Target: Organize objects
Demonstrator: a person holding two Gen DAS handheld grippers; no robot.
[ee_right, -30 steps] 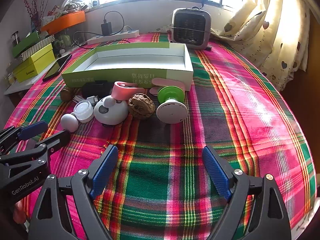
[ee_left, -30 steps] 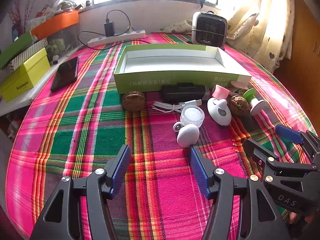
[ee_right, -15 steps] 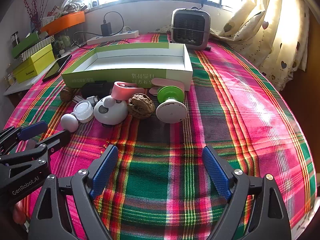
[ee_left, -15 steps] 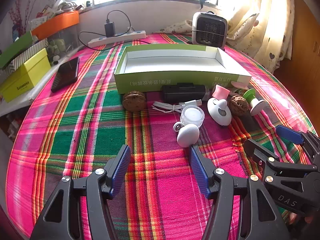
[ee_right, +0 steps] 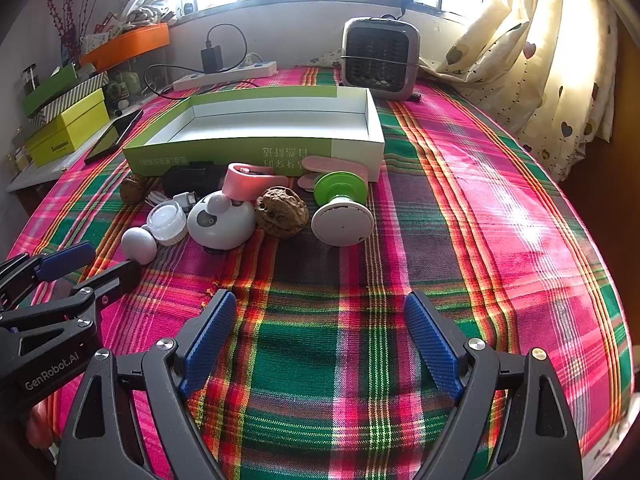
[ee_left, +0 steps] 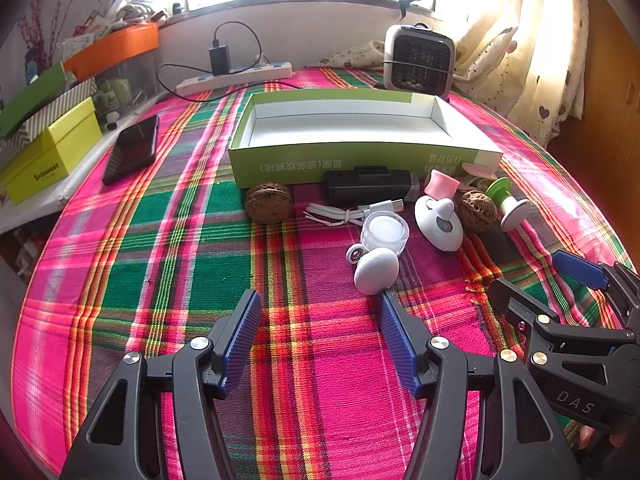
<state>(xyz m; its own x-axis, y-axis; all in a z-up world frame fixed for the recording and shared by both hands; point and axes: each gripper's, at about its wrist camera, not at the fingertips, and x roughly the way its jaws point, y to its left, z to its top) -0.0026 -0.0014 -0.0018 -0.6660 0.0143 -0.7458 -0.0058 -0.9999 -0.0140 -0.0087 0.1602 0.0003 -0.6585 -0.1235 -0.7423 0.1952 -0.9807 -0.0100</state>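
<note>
An empty green-and-white box (ee_left: 360, 156) (ee_right: 256, 152) lies on the plaid cloth. In front of it sit two walnuts (ee_left: 268, 202) (ee_right: 282, 212), a black case (ee_left: 368, 186), a white cable (ee_left: 344, 212), a clear jar (ee_left: 384, 232), a white ball (ee_left: 376, 270) (ee_right: 139, 245), a white round gadget (ee_left: 440, 224) (ee_right: 222, 220), a pink clip (ee_right: 252, 180) and a green-and-white stand (ee_right: 342, 212). My left gripper (ee_left: 320, 336) is open and empty, just short of the ball. My right gripper (ee_right: 320, 340) is open and empty, short of the stand.
A small heater (ee_right: 380, 60), a power strip (ee_left: 236, 78) with a charger, and a black phone (ee_left: 132, 148) lie beyond the box. Yellow, green and orange boxes (ee_left: 52, 148) stack at the left. Curtains (ee_right: 540, 60) hang at the right.
</note>
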